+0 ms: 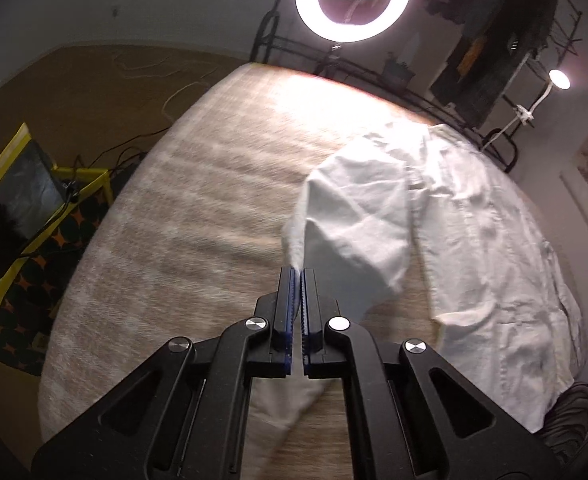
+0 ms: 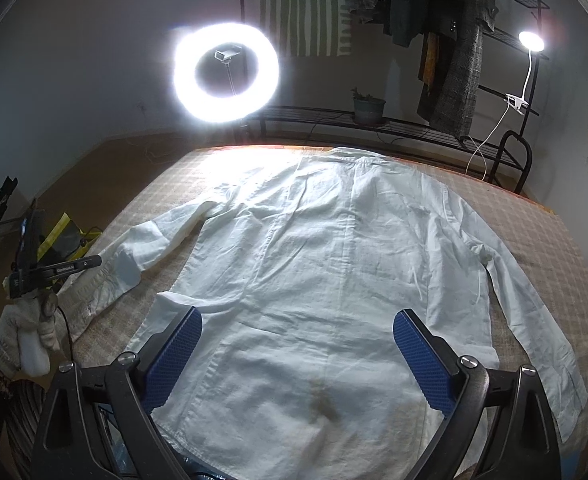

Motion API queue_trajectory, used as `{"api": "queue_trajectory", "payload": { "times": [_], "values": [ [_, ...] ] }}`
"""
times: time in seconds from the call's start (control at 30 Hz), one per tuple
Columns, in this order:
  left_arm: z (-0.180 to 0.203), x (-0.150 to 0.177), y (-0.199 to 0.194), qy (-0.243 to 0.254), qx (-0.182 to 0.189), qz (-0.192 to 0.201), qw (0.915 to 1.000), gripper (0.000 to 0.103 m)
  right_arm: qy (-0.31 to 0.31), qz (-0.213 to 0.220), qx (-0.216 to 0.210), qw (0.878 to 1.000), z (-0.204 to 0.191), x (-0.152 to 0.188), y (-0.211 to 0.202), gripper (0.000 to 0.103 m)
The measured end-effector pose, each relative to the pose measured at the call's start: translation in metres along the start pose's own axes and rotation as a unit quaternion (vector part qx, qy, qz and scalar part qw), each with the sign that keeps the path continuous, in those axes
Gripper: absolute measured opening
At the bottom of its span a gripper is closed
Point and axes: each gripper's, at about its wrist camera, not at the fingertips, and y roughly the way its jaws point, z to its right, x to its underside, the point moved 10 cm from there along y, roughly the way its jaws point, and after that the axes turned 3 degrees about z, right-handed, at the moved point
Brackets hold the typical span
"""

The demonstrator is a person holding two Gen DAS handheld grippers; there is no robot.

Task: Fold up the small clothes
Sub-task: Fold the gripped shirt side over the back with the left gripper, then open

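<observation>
Pinching the cuff of the shirt's point(image 2: 314, 240) sleeve point(image 1: 354, 216) and raising it off the bed point(image 1: 194, 200), the left gripper point(image 1: 297, 276) is pressed together while the right gripper point(image 2: 297, 344) hangs spread above the flat hem.

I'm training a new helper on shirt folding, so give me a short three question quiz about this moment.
1. True or false: the left gripper is shut on the sleeve.
2. The right gripper is: A) open above the shirt, B) shut on the collar, C) holding the other sleeve.
3. Fill in: the bright round lamp behind the table is a ____ light.

Key: 1 true; 2 A; 3 ring.
</observation>
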Motion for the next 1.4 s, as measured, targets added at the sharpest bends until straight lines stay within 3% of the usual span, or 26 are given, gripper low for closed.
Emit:
{"api": "queue_trajectory", "payload": {
  "times": [0.33, 0.47, 0.73, 0.97, 1.03, 1.1, 1.17, 1.4],
  "values": [
    [0.127, 0.011, -0.023, 0.043, 0.089, 0.019, 0.9949, 0.000, 0.025, -0.004, -0.010, 1.000, 0.026, 0.013, -0.001, 0.090],
    [0.172, 0.035, -0.017, 0.074, 0.100, 0.001, 0.9922, 0.000, 0.037, -0.004, -0.013, 0.999, 0.040, 0.020, -0.001, 0.089],
    [0.210, 0.076, 0.003, 0.116, 0.086, -0.034, 0.9890, 0.000, 0.054, -0.016, -0.012, 0.998, 0.067, 0.037, 0.004, 0.085],
    [0.218, 0.094, 0.003, 0.150, 0.071, -0.048, 0.9850, 0.001, 0.074, -0.032, -0.018, 0.997, 0.081, 0.050, 0.010, 0.084],
    [0.219, 0.098, -0.008, 0.154, 0.075, -0.051, 0.9840, 0.011, 0.076, -0.035, -0.020, 0.996, 0.082, 0.052, 0.011, 0.084],
    [0.218, 0.100, -0.025, 0.155, 0.081, -0.039, 0.9838, 0.031, 0.075, -0.038, -0.023, 0.996, 0.081, 0.052, 0.012, 0.084],
    [0.214, 0.099, -0.044, 0.154, 0.080, -0.022, 0.9845, 0.038, 0.072, -0.037, -0.026, 0.996, 0.078, 0.051, 0.013, 0.084],
    [0.152, 0.096, -0.079, 0.095, 0.027, 0.008, 0.9951, 0.038, 0.057, -0.038, -0.055, 0.996, 0.054, 0.047, 0.020, 0.084]
  ]
}}
